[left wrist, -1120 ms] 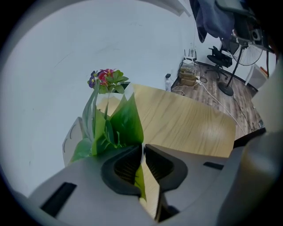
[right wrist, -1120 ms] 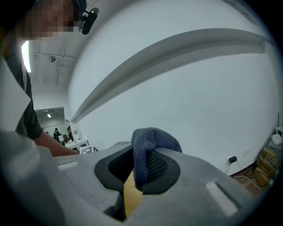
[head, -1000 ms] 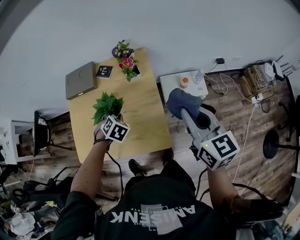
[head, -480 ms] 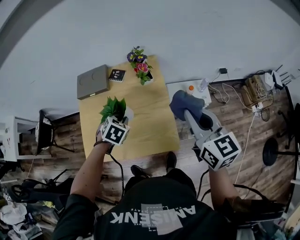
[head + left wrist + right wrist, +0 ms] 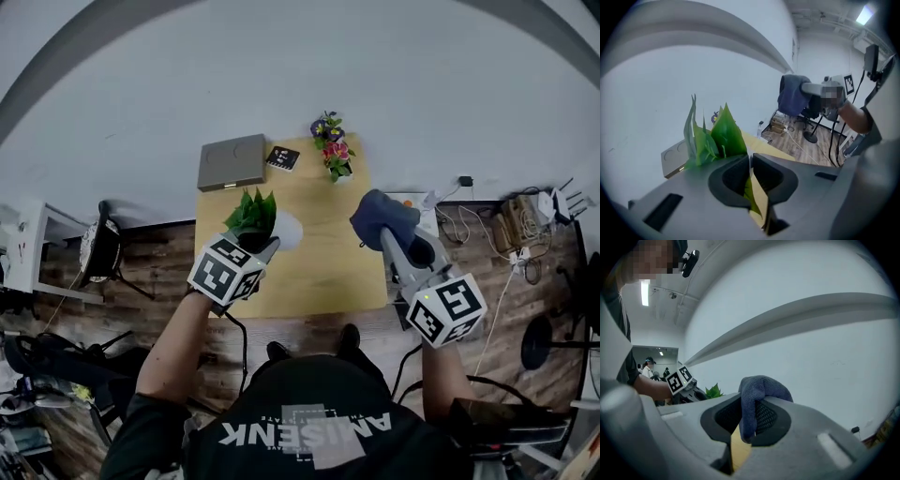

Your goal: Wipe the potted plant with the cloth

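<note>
The potted plant, green leaves (image 5: 251,214) in a white pot (image 5: 287,231), hangs tilted above the wooden table (image 5: 319,267). My left gripper (image 5: 267,246) is shut on it; its jaws have just been closing. In the left gripper view, leaves (image 5: 712,136) rise past the nearly closed left gripper (image 5: 750,164), with a leaf and a thin pale edge caught between the jaws. My right gripper (image 5: 389,234) is shut on a dark blue cloth (image 5: 382,214) at the table's right edge. The cloth (image 5: 759,390) bulges out of the right gripper (image 5: 747,413), and the plant (image 5: 712,391) shows beyond it.
At the table's far end lie a grey flat box (image 5: 232,161), a black marker card (image 5: 282,157) and a pot of colourful flowers (image 5: 333,155). A low white stand (image 5: 417,200) and cables (image 5: 525,220) are on the right, a dark chair (image 5: 98,253) on the left.
My left gripper has risen with the plant, and the white pot now shows, tilted. My right gripper with the cloth has moved in toward the table's right edge.
</note>
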Available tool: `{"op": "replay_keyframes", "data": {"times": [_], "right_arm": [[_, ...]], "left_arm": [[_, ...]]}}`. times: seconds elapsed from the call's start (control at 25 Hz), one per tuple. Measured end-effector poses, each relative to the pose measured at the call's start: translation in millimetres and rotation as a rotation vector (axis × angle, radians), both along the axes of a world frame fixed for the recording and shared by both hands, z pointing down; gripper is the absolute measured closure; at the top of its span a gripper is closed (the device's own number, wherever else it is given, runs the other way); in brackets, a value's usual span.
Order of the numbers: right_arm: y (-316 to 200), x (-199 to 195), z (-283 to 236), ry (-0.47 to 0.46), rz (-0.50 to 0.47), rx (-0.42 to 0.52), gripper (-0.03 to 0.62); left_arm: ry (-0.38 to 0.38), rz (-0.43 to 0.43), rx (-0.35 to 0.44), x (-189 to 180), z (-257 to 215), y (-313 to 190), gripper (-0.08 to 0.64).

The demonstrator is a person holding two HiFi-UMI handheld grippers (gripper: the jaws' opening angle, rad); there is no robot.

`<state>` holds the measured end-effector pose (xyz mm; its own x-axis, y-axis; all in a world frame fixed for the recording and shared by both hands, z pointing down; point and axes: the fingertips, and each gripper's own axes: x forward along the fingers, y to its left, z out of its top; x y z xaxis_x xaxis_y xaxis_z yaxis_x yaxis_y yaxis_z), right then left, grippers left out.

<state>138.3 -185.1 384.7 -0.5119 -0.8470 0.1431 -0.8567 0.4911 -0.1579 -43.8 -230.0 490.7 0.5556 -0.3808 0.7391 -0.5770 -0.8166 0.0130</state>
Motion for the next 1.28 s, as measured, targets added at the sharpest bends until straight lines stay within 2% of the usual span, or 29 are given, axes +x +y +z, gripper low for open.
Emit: {"op": "replay_keyframes", "data": {"times": [0.12, 0.24, 0.44, 0.64, 0.84, 1.08, 1.28], "right_arm": [[1.2, -22.4, -13.4, 0.002, -0.022, 0.026, 0.555], [4.2, -45.5, -25.3, 0.002, -0.05, 0.045, 0.555], [9.9, -82.8, -46.7, 0.016, -0.115, 0.085, 0.555], [13.8, -115.0, -65.8, 0.024, -0.198, 0.124, 0.555], [22.7, -146.2, -76.0, 0.027, -0.274, 0.148, 0.555], [33.3, -186.6, -78.6, 0.048, -0.384, 0.164, 0.555], [38.9, -206.5, -75.1, 0.06, -0.436, 0.163, 0.555]], "left_arm": [[0.087, 0.004, 0.04, -11.8, -31.2, 14.0, 0.535], [0.123, 0.028, 0.067, -26.9, -51.6, 27.1, 0.535], [0.23, 0.137, 0.005, -43.1, -82.1, 51.3, 0.538], [0.183, 0.21, 0.037, -52.6, -104.9, 54.6, 0.538], [0.194, 0.253, 0.038, -52.7, -122.1, 61.1, 0.538], [0.168, 0.291, 0.055, -48.8, -130.1, 61.4, 0.538], [0.149, 0.323, 0.057, -43.2, -137.4, 65.3, 0.538]]}}
